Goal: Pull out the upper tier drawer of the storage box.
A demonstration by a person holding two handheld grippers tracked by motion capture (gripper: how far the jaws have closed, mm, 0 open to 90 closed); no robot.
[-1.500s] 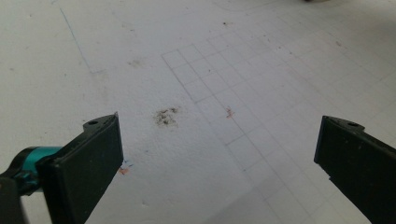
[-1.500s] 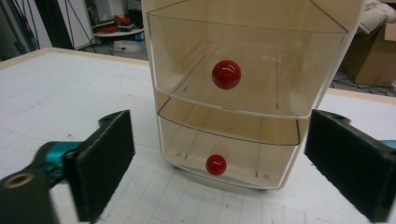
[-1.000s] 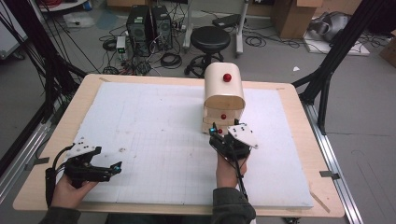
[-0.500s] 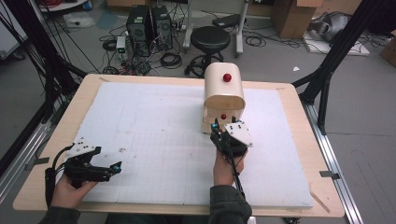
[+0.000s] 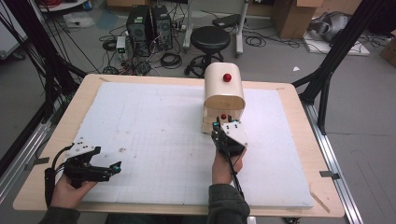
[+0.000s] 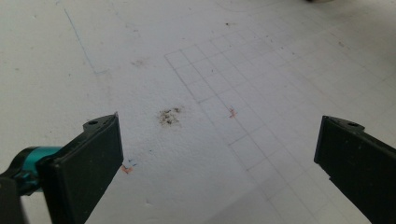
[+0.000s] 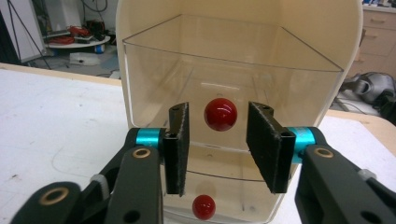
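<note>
Right gripper point(image 7: 218, 140) jaws, just closing, flank the upper drawer's red knob point(image 7: 220, 114) without contact and risk slipping off the sphere; left gripper point(image 6: 219, 154) stands wide apart, idle.

The table point(image 5: 60, 135) is a pale wooden slab carrying a white foam sheet point(image 5: 154, 126) that covers most of its top. The sheet bears a faint pencilled grid point(image 6: 243, 107), a dark smudge point(image 6: 169, 116) and small orange marks point(image 6: 232, 112).

Beyond the table, on the grey floor:
- At 12 o'clock: a round black stool point(image 5: 217, 39).
- At 11 o'clock: two black computer towers point(image 5: 148, 25), side by side, with loose coils of cable point(image 5: 170, 59) in front of them.
- At 1 o'clock: cardboard boxes point(image 5: 294, 16).

Black frame struts point(image 5: 334, 60) slant down at 2 o'clock; further struts point(image 5: 32, 56) stand at 10 o'clock. A metal rail point(image 5: 338, 163) runs along the table's 3 o'clock edge.
</note>
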